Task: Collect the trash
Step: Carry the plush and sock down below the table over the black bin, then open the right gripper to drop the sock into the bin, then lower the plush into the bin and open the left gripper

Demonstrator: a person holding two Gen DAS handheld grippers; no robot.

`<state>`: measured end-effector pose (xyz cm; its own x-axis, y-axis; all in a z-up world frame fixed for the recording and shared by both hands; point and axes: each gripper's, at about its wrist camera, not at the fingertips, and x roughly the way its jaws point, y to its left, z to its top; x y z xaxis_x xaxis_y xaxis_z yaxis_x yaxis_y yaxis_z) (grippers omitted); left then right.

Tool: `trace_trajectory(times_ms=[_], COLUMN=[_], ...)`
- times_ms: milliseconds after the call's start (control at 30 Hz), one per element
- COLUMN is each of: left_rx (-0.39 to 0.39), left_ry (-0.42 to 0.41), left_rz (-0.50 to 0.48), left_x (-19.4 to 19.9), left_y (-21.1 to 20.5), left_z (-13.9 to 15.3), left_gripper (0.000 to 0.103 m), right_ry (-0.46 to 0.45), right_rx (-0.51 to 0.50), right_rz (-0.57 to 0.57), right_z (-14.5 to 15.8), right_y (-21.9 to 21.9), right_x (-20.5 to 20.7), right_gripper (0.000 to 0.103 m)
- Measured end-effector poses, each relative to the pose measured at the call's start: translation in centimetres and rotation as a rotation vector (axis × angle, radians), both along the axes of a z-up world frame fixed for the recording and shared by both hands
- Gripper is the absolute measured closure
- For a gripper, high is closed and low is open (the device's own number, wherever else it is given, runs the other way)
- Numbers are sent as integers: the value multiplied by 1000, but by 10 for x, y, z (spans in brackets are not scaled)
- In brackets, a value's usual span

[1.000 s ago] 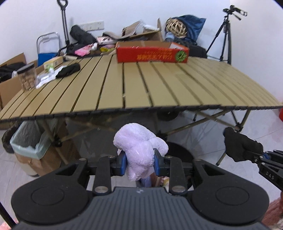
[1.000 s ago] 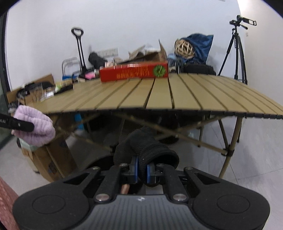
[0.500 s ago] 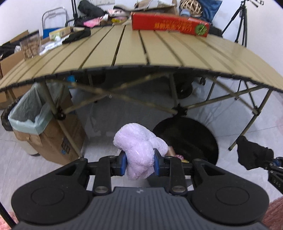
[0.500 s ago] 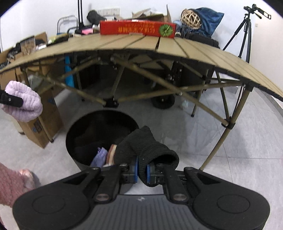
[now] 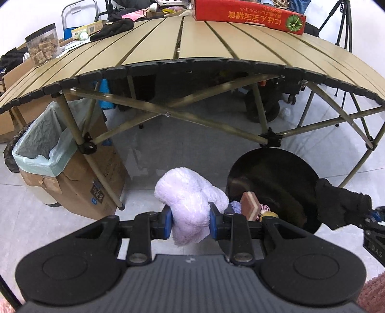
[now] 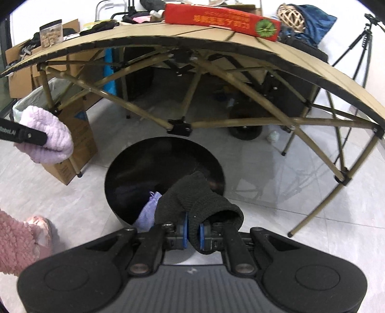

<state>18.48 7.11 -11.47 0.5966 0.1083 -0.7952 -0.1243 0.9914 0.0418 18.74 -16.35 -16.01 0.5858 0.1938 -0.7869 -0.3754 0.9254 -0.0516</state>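
Note:
My left gripper (image 5: 190,222) is shut on a fluffy lilac sock (image 5: 190,204), held over the floor just left of a round black bin (image 5: 276,168). My right gripper (image 6: 193,232) is shut on a black knitted sock (image 6: 192,199) that hangs over the near part of the black bin (image 6: 134,163). Inside the bin lie a lilac cloth (image 6: 149,209) and a brown block (image 5: 250,204). The left view shows the black sock (image 5: 339,204) at the bin's right rim. In the right view the lilac sock (image 6: 48,137) hangs at far left.
A slatted folding table (image 5: 192,43) stands beyond the bin, bearing a red box (image 5: 247,14), a black cloth (image 5: 113,29) and a snack jar (image 5: 43,48). A lined cardboard box (image 5: 60,163) sits by its left leg. A pink slipper and sleeve (image 6: 24,236) are at lower left. A tripod (image 6: 358,48) stands right.
Both grippers have sunk and tilted downward, from table height to below the table edge. The black bin has come into view under them. Both socks stay clamped.

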Motion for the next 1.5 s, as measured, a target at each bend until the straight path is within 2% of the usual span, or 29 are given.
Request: trace_trajectory(times_ms=[367, 633, 733, 767, 800, 833, 867, 933, 967, 1200, 1500], left_rx=[14, 16, 16, 16, 17, 18, 19, 20, 21, 36, 43], left_ry=[24, 33, 35, 37, 37, 38, 38, 39, 40, 41, 28], left_rz=[44, 80, 77, 76, 76, 76, 76, 78, 78, 74, 32], left_x=[9, 15, 15, 15, 15, 15, 16, 16, 16, 17, 22], left_y=[13, 21, 20, 20, 20, 19, 19, 19, 19, 16, 0], left_z=[-9, -13, -14, -14, -14, -14, -15, -15, -15, -18, -16], left_gripper=[74, 74, 74, 74, 74, 74, 74, 74, 74, 74, 74], right_ry=[30, 82, 87, 87, 88, 85, 78, 70, 67, 66, 28], right_rx=[16, 13, 1, -1, -3, -6, -14, -32, -39, -77, -71], right_rz=[70, 61, 42, 36, 28, 20, 11, -2, -8, -14, -44], right_z=[-10, -23, -27, -27, -27, -27, -26, -26, -26, -30, -18], right_y=[58, 70, 69, 68, 67, 65, 64, 63, 63, 59, 41], right_x=[40, 65, 66, 66, 66, 66, 67, 67, 67, 71, 70], right_gripper=[94, 93, 85, 75, 58, 48, 29, 7, 2, 0, 0])
